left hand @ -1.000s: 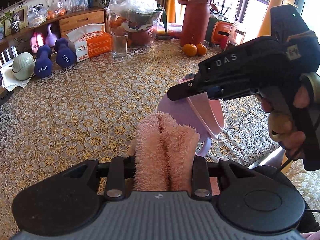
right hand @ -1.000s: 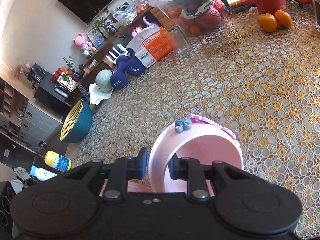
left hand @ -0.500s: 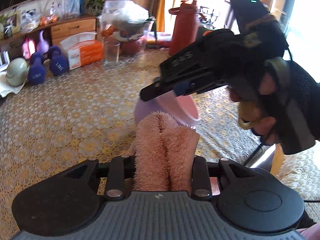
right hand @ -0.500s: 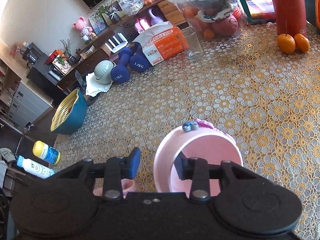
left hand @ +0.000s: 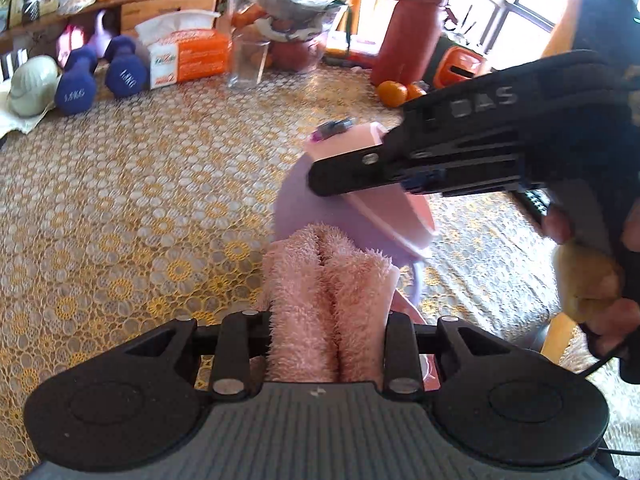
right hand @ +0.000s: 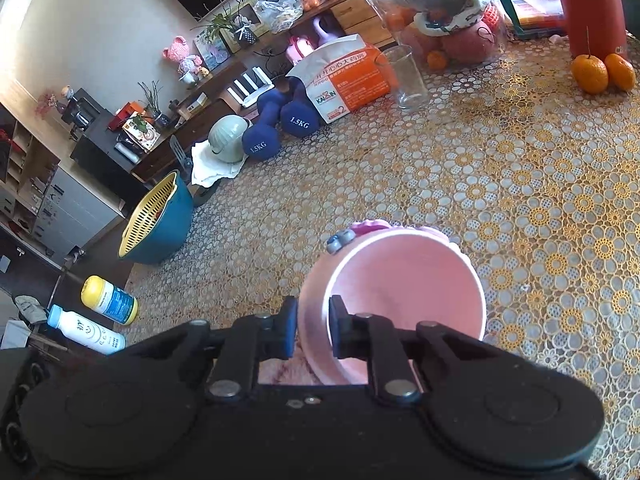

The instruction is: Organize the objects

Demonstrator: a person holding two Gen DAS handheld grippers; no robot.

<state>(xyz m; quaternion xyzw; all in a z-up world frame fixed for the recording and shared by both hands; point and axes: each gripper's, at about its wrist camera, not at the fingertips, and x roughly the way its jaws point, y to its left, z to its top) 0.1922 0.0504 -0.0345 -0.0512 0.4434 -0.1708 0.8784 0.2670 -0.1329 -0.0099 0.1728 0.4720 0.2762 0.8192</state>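
My left gripper (left hand: pixel 326 320) is shut on a folded pink towel (left hand: pixel 326 304) and holds it above the table, just below and in front of a pink cup. My right gripper (right hand: pixel 313 330) is shut on the rim of that pink cup (right hand: pixel 400 300); one finger is inside the cup and one outside. The cup (left hand: pixel 356 204) is tilted, its mouth facing the right wrist camera, and looks empty inside. In the left wrist view the right gripper (left hand: pixel 348 168) comes in from the right and pinches the cup's upper rim.
The table has a gold lace cloth (left hand: pixel 120 208). At the back stand blue dumbbells (left hand: pixel 100 76), an orange tissue box (left hand: pixel 188 56), a clear glass (left hand: pixel 248 64), a red jug (left hand: pixel 408 32) and oranges (left hand: pixel 392 92). A teal basket (right hand: pixel 156 220) and bottles (right hand: pixel 108 300) lie left.
My right gripper has closed from a wider opening onto the cup's rim. The cup has shifted slightly to the right in the left wrist view. The left gripper still holds the towel.
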